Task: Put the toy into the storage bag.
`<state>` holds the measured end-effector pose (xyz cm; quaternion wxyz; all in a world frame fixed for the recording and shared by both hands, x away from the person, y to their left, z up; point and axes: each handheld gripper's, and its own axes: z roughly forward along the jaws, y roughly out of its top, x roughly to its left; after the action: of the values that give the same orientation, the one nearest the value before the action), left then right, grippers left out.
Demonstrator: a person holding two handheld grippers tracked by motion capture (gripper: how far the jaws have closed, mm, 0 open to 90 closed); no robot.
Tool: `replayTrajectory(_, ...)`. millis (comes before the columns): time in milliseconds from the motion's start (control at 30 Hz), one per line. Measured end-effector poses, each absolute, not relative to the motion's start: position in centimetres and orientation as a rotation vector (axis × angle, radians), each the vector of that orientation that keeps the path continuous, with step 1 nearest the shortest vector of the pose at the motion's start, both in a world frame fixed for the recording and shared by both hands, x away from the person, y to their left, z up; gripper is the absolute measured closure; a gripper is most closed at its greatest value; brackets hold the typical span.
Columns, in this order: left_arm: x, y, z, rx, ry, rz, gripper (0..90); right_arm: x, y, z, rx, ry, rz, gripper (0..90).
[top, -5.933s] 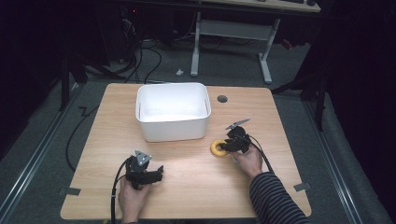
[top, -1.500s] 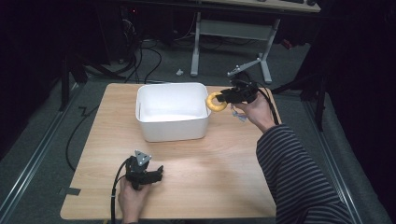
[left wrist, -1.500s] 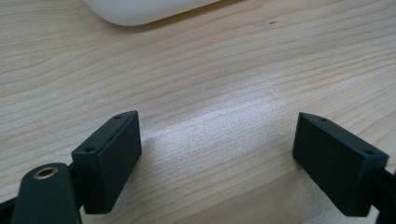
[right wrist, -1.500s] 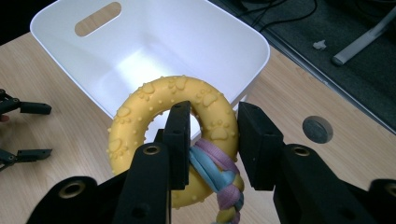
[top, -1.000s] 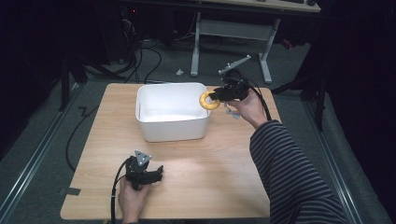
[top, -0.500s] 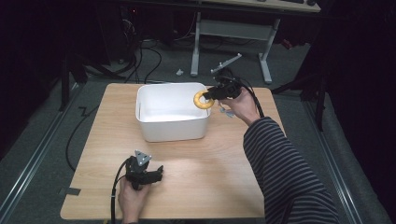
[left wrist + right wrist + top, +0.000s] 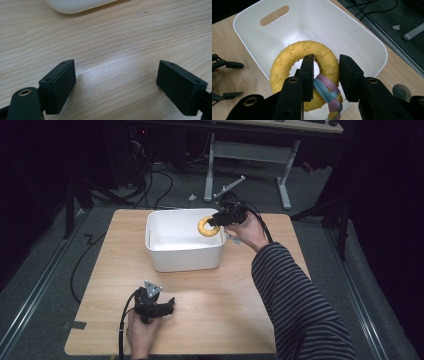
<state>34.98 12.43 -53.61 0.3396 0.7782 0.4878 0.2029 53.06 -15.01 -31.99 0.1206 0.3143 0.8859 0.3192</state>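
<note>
Yellow and knobbly, the ring (image 7: pixel 304 75) hangs over the open bin (image 7: pixel 372 47) because our right gripper (image 7: pixel 325 75) is clamped across its band — ready, we judge, to drop it in — while our left gripper (image 7: pixel 117 82) idles on the table (image 7: pixel 112 37), jaws apart.

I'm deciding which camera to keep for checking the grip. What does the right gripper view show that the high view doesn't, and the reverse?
Right gripper view alone: paw-print bumps on the yellow rubber ring toy and the pink-and-blue woven band tied round it, between the black jaws. High view alone: the striped sleeve, the floor cables. Both: the right gripper holding the ring over the white plastic bin, and the left gripper on the wooden table.
</note>
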Motion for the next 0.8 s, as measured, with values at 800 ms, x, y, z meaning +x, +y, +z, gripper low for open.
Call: replayTrajectory(800, 35.0, 12.4, -53.6, 2.024, 1.269, 0.527, 16.3, 54.5, -12.4, -33.6, 0.896, 2.634, 0.907, 66.5)
